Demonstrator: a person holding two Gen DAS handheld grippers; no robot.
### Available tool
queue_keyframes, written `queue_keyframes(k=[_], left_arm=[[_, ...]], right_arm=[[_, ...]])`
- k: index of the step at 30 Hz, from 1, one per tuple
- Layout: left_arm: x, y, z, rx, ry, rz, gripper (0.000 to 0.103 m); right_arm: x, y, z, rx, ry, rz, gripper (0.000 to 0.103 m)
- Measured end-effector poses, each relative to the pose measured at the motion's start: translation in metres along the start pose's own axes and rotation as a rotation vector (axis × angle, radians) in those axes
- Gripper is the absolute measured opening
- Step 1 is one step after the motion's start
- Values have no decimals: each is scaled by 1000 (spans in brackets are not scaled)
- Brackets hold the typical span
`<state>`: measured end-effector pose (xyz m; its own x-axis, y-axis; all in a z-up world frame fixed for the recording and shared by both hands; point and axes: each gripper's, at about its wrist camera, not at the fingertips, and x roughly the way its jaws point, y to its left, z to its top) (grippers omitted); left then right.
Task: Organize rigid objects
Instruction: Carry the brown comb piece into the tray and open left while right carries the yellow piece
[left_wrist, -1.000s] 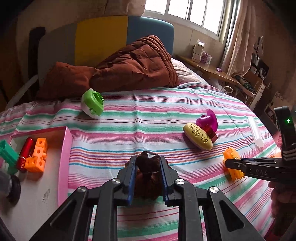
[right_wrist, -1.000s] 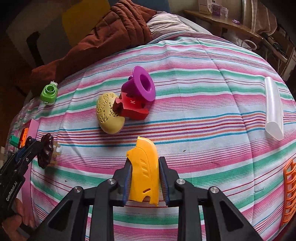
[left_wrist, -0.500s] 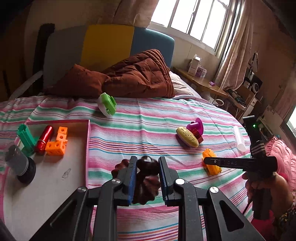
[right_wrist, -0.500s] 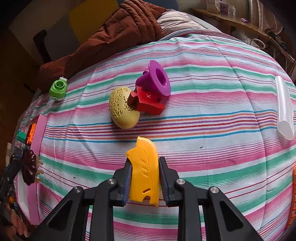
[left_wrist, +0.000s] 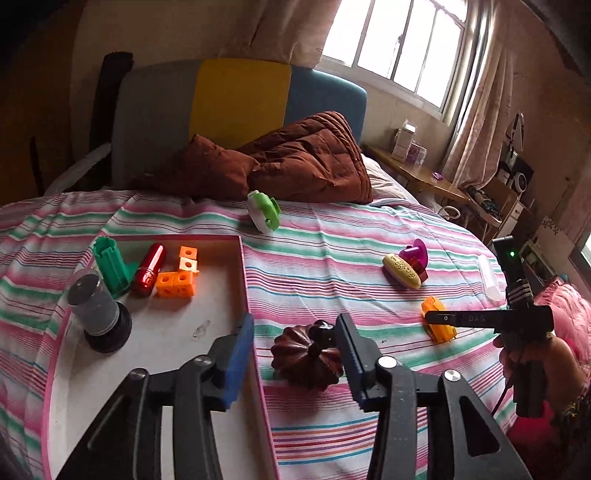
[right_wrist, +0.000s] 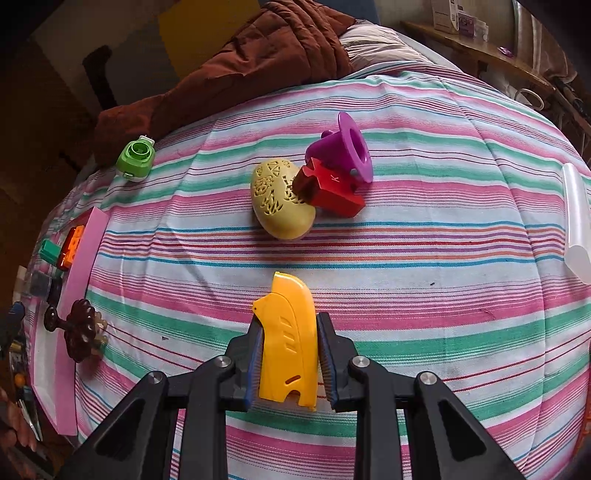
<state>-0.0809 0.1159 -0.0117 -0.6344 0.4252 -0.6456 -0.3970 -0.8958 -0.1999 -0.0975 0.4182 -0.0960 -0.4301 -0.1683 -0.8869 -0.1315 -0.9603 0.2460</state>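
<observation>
Tray (left_wrist: 242, 280): pink-rimmed, at the left on the striped bed (left_wrist: 332, 258); white floor partly bare
In the tray: black-and-grey cylinder (left_wrist: 98, 314) standing nearest the left rim; green piece (left_wrist: 110, 264) beside it; red capsule (left_wrist: 149, 269) lying against the green piece; orange cubes (left_wrist: 179, 277) joined in an L, just right of the capsule
Left gripper (left_wrist: 293, 347): straddles the tray's right rim; fingers opening, left finger (left_wrist: 236, 354) over the tray floor, right finger (left_wrist: 351, 354) over the bedspread; pads clear of the piece between them
Brown fluted piece (left_wrist: 306, 360): between the left fingers, just outside the tray rim; whether it rests on the bedspread or is in the air, cannot tell
Green-and-white piece (left_wrist: 264, 214): farther up the bed, near the brown quilt (left_wrist: 306, 162)
Yellow oval (right_wrist: 282, 201): mid-bed, patterned face up; red block (right_wrist: 330, 188) leans on its right side; purple funnel (right_wrist: 343, 149) touches the block from behind
Right gripper (right_wrist: 290, 339): fingers closed on the orange shell (right_wrist: 290, 343), held upright just above the stripes
Clear tube (right_wrist: 576, 221): at the far right edge of the bed, well apart from the rest
</observation>
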Motion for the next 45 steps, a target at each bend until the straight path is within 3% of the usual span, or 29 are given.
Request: queue_keyframes(k=[5,8,9,10,12,19,28,35,45], left_arm=[[33,-41,-2,222,49,72,56],[55,-49,-6,273,90,139,56],[61,-48,-7,261,106,130,54],[65,-45,-7,242,120,124,40],[66,-40,-8,212,106,126,24],[43,-19,-6,69,68,43,24],[-9,6,6,-8,-14,-19,24],[-38,48,5,-49,-52,50,24],[-33,112,-24,-123,2,173,24]], right_arm=[[1,-4,2,19,-1,18,26],[1,-5,2,25,0,24,26],[1,-5,2,25,0,25,26],[1,-5,3,25,0,26,26],[1,-5,3,22,0,28,26],[2,0,5,11,-3,37,26],[3,1,3,-3,-7,30,26],[3,7,1,-28,-22,31,26],[-23,35,0,-122,-172,63,26]])
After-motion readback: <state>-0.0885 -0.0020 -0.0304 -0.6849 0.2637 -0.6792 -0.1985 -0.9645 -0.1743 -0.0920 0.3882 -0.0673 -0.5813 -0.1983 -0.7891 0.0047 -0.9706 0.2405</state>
